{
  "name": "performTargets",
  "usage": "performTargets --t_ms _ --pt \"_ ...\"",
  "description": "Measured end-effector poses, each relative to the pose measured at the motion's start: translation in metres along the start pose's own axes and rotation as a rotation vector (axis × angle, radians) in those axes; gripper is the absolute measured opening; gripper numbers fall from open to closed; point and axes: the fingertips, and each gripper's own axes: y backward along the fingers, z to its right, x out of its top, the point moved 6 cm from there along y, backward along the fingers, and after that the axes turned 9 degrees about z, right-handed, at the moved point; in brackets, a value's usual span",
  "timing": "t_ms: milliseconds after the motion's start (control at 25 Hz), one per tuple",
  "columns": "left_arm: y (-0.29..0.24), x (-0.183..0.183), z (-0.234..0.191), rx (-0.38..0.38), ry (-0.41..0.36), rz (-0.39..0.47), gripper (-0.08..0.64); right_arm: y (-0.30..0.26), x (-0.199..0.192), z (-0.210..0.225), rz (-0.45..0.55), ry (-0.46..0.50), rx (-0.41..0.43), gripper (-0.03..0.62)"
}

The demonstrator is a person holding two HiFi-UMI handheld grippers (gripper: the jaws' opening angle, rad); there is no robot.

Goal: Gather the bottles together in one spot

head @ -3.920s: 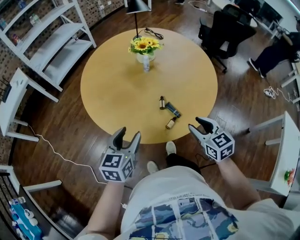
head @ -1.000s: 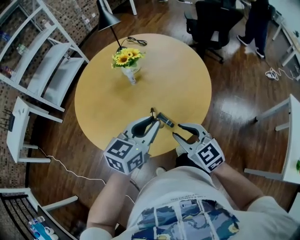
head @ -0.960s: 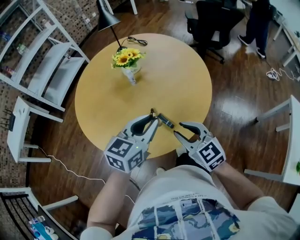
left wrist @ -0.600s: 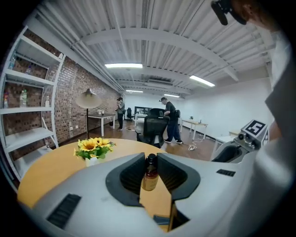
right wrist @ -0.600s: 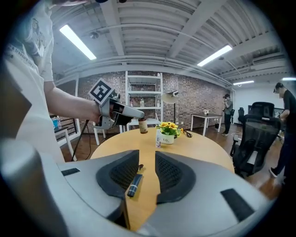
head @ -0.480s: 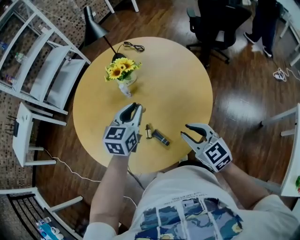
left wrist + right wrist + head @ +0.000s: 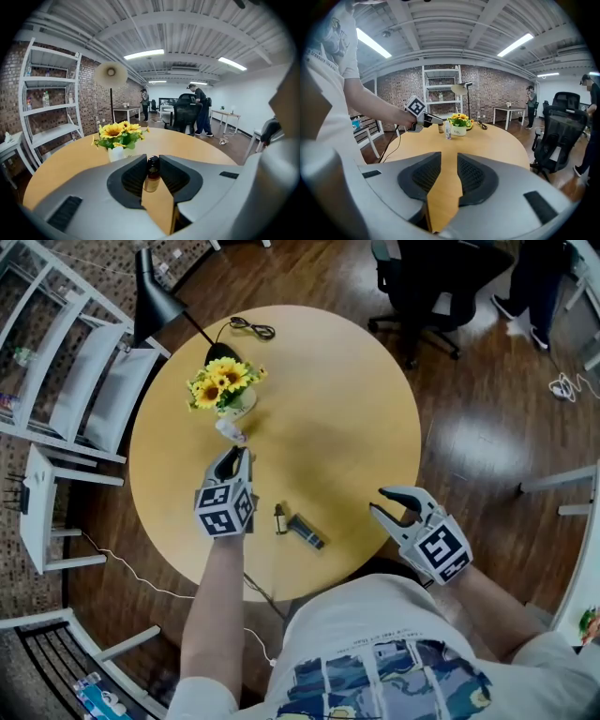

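My left gripper [image 7: 235, 457] is shut on a small amber bottle [image 7: 151, 175] with a dark cap, held upright over the round wooden table [image 7: 337, 409]. Just ahead of it stand a clear bottle [image 7: 231, 432] and the sunflower vase [image 7: 223, 390]. Behind it, near the front edge, a tiny dark-capped bottle [image 7: 278, 518] lies next to a dark bottle [image 7: 306, 532] on its side. My right gripper [image 7: 380, 503] hovers at the table's right front edge; its jaws have just been closing, stand open and hold nothing. In the right gripper view the left gripper [image 7: 436, 122] carries the amber bottle [image 7: 440, 128] beside the clear bottle [image 7: 448, 130].
A black floor lamp [image 7: 155, 301] and a coiled cable [image 7: 248, 327] are at the table's far side. White shelving [image 7: 66, 362] stands to the left. A black office chair [image 7: 422, 277] is beyond the table, and people stand far off in the room.
My left gripper has travelled from the two lying bottles leftward and away across the table to the vase. My right gripper has drawn back to the right edge of the table.
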Motion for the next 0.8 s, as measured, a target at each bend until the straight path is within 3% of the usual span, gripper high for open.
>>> performTargets --t_ms 440,800 --pt "-0.049 -0.065 -0.04 0.092 0.003 -0.026 0.078 -0.022 -0.022 0.036 -0.063 -0.004 0.032 0.102" --pt "-0.051 -0.088 -0.052 0.13 0.076 0.003 0.078 -0.042 -0.019 0.03 -0.082 -0.001 0.086 0.101"
